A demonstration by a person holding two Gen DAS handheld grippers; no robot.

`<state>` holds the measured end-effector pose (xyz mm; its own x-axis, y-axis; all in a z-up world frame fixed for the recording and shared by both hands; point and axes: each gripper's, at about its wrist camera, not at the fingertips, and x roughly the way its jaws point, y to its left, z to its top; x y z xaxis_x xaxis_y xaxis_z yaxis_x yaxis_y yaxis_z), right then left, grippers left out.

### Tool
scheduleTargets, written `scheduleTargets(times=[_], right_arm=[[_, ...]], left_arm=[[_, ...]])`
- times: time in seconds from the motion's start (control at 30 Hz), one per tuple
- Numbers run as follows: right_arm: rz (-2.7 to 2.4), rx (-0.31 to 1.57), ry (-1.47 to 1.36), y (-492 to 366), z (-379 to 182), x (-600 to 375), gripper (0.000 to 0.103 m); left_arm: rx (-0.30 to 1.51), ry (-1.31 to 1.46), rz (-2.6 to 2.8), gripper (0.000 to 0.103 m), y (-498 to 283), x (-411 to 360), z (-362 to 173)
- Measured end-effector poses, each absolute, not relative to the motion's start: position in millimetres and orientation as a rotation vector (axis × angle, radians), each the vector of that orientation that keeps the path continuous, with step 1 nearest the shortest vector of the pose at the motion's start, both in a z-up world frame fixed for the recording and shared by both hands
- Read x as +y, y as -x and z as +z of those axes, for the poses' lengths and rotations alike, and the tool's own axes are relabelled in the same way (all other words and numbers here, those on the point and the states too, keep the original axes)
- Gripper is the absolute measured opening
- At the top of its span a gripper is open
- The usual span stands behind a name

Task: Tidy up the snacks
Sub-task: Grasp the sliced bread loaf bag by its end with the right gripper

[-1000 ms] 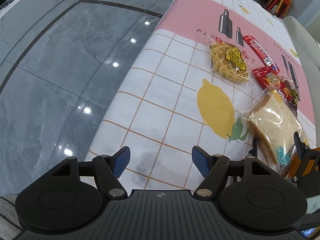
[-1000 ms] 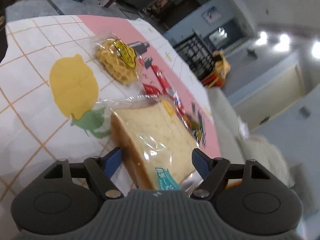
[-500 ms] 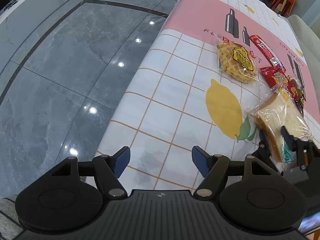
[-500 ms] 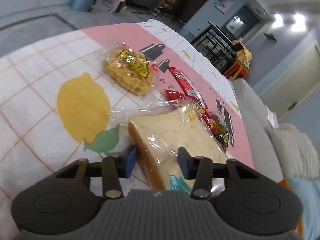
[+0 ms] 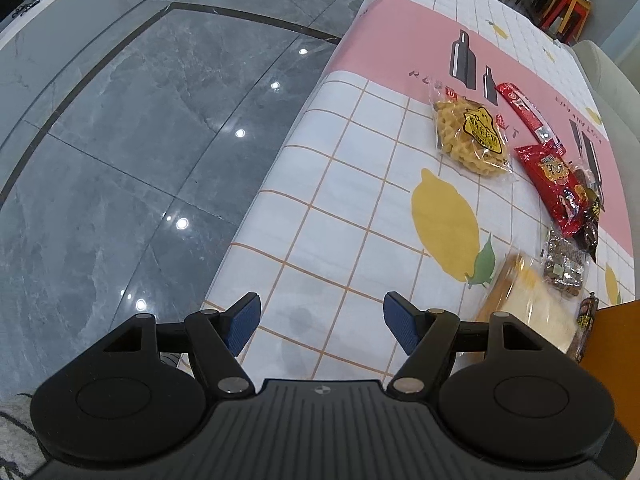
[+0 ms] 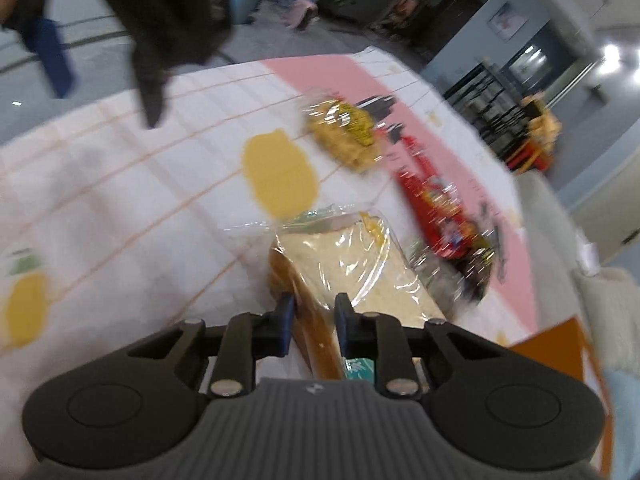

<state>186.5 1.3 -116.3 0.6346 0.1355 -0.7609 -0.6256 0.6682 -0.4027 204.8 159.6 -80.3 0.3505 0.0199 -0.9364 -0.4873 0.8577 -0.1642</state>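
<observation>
Left tongs [image 5: 322, 322] gape empty above the tablecloth [image 5: 360, 208], bread [image 5: 528, 312] beside.

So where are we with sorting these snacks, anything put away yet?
Nothing looks put away yet. In hand: the right hand-held gripper is closing its jaws on the wrapped bread slice. Left: the waffle pack, the red stick, the red snack bag and the small clear pack all lie on the tablecloth. The left hand-held gripper is open with nothing between its fingers.

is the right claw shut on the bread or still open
Shut on it, still closing: the right claw has both blue pads pressed against the crust edge of the wrapped bread slice. The left claw stands open, empty.
</observation>
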Motion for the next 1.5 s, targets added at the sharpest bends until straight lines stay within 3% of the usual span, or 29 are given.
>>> scheduleTargets(times=[0.1, 0.17, 0.2, 0.3, 0.43, 0.73, 0.87, 1.13, 1.33, 1.5], right_arm=[[0.541, 0.849, 0.648, -189, -106, -6, 0.026], [0.579, 0.899, 0.600, -196, -101, -12, 0.049], [0.569, 0.909, 0.579, -201, -99, -16, 0.053], [0.491, 0.934, 0.519, -209, -97, -26, 0.059], [0.349, 1.086, 0.221, -217, -99, -53, 0.069], [0.102, 1.114, -0.321, -220, -102, -116, 0.069], [0.017, 1.145, -0.529, -221, -110, -140, 0.057], [-0.011, 1.097, -0.830, -213, -130, -163, 0.008], [0.069, 1.057, -0.915, -202, -123, -173, 0.003], [0.147, 1.003, -0.784, -192, -90, -169, 0.003]], left_arm=[[1.174, 0.468, 0.339, 0.083, -203, 161, -79], [1.174, 0.470, 0.335, 0.083, -202, 162, -78], [1.174, 0.471, 0.334, 0.083, -202, 163, -78], [1.168, 0.476, 0.336, 0.083, -199, 165, -76], [1.161, 0.498, 0.338, 0.083, -199, 170, -74], [1.154, 0.505, 0.326, 0.083, -196, 170, -71], [1.150, 0.521, 0.330, 0.083, -195, 171, -70], [1.149, 0.498, 0.318, 0.083, -196, 167, -68], [1.156, 0.486, 0.313, 0.083, -198, 165, -68], [1.143, 0.429, 0.296, 0.083, -198, 152, -61]])
